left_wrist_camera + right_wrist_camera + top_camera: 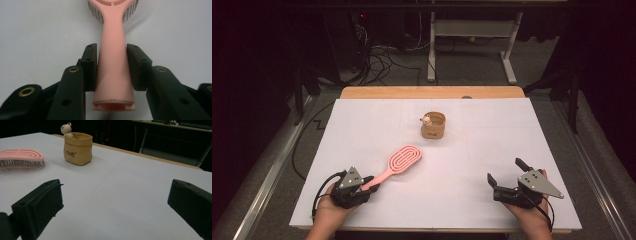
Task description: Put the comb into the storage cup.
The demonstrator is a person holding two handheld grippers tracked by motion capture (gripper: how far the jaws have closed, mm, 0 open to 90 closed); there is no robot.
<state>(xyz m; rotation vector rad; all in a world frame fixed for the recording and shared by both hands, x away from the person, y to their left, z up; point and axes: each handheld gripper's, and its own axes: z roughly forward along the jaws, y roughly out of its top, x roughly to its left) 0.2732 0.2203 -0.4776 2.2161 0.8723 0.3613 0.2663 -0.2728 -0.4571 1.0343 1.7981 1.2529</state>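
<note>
White table (512, 135), near edge toward me. One pink hairbrush (398, 162) lies left of centre, bristles down, head pointing up-table toward one tan pouch-shaped holder (433, 126) with a small bear figure (426, 120) on its rim. Two grippers, one in each hand.

Left gripper (371, 186) has its jaws clamped on the brush handle; in the left gripper view the pads (90, 67) press both sides of the handle, near its butt end. I read this as the grasp just made, with the lift yet to come. Brush sits on the table, well apart from the holder.

Right gripper (504, 172) rests at the near right, jaws spread wide, nothing between them.

Next move, as I judge it: raise the brush level, carry it toward the holder, and watch the long head for swinging in the grip.
</note>
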